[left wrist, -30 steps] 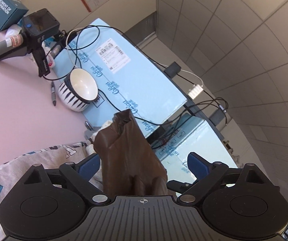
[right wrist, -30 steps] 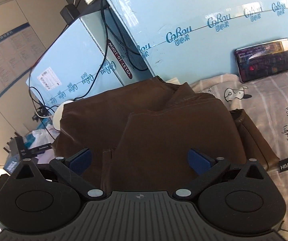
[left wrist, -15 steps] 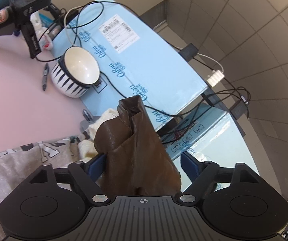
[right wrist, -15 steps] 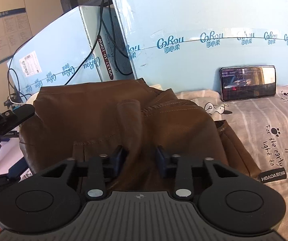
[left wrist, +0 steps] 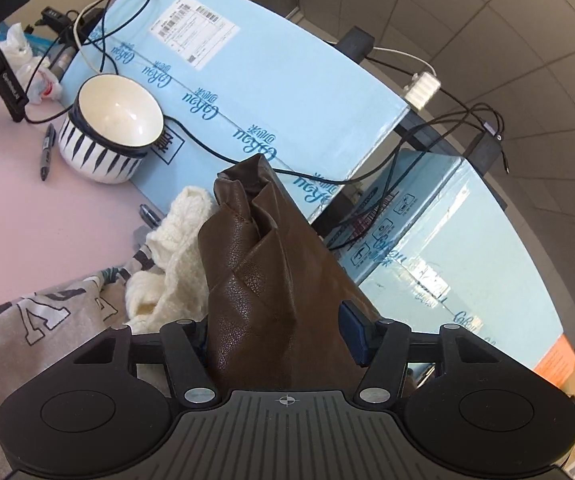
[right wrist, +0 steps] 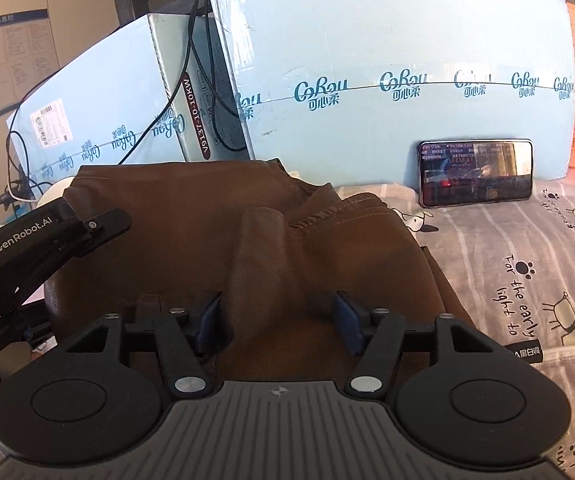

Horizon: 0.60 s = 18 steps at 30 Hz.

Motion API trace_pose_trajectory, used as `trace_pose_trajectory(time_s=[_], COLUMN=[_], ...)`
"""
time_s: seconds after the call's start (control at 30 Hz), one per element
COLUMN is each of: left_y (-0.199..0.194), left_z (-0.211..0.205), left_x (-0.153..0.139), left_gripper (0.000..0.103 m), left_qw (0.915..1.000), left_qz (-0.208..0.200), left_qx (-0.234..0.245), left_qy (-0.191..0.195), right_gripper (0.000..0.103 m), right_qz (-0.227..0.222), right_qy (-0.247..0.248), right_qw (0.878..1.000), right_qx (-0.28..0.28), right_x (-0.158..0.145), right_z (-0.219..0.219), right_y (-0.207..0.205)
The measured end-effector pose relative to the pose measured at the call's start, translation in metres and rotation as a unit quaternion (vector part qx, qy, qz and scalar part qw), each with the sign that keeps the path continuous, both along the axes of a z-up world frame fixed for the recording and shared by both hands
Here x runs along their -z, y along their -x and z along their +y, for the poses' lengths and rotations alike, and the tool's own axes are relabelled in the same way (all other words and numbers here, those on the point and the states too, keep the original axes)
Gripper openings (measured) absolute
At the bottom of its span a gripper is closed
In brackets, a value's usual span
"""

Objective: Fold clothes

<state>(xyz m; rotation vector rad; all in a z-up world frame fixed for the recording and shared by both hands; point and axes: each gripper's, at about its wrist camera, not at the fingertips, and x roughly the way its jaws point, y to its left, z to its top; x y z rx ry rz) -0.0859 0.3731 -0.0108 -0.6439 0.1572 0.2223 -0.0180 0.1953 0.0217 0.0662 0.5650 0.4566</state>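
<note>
A brown leather-like garment (right wrist: 215, 240) lies partly folded on a grey printed sheet (right wrist: 527, 264). My right gripper (right wrist: 279, 324) is part-way open, its blue pads on either side of a raised ridge of the brown fabric without pinching it. My left gripper (left wrist: 277, 334) holds a bunched-up fold of the same garment (left wrist: 263, 264) between its pads and lifts it above the table. The left gripper also shows at the left of the right wrist view (right wrist: 39, 240).
Light blue cartons (right wrist: 387, 92) with cables stand right behind the garment. A phone (right wrist: 475, 172) leans on one. A striped bowl (left wrist: 107, 128), a marker (left wrist: 47, 152) and a cream knit (left wrist: 167, 264) lie on the pink table (left wrist: 27, 224). A grey printed shirt (left wrist: 27, 332) lies below.
The right gripper closed on a fabric ridge half a second ago and has now opened again. The left gripper's pads have closed in on the raised brown fold.
</note>
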Motion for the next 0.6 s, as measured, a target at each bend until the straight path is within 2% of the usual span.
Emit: trace_pose_trajectory(time_s=[0.03,0.07,0.1,0.2,0.3,0.43,0.53,0.6], left_y=[0.002,0.005,0.009,0.021,0.035,0.056,0.068,0.073], left_z=[-0.003,-0.006,-0.008,-0.018,-0.036,-0.066,-0.084,-0.095], left_x=[-0.001,-0.002,-0.003,-0.009,-0.018,-0.030,-0.039,-0.045], left_gripper=[0.024,0.021,0.018,0.015,0.015,0.014,0.014,0.014], left_qw=[0.9998,0.9991,0.9984,0.9947,0.9870,0.9725,0.9643,0.9623], left_qz=[0.000,-0.001,-0.005,-0.027,-0.058,-0.093,-0.113,-0.126], left_qx=[-0.001,-0.007,-0.011,-0.016,-0.017,-0.027,-0.032,-0.028], left_qy=[-0.021,-0.042,-0.056,-0.098,-0.149,-0.212,-0.237,-0.240], right_gripper=[0.041,0.026,0.018,0.008,0.007,0.006,0.006,0.006], right_qz=[-0.005,-0.008,-0.010,-0.016,-0.048,-0.086,-0.093,-0.097], right_qy=[0.000,-0.002,-0.010,-0.041,-0.067,-0.100,-0.123,-0.136], right_qw=[1.000,1.000,1.000,0.999,0.997,0.991,0.988,0.986], right_qx=[-0.002,-0.006,-0.007,-0.008,-0.004,0.004,0.018,0.028], right_x=[0.001,0.002,0.002,-0.005,-0.020,-0.038,-0.049,-0.053], right_z=[-0.002,-0.005,-0.010,-0.032,-0.060,-0.098,-0.133,-0.156], right_y=[0.000,-0.001,-0.001,0.003,0.015,0.030,0.035,0.035])
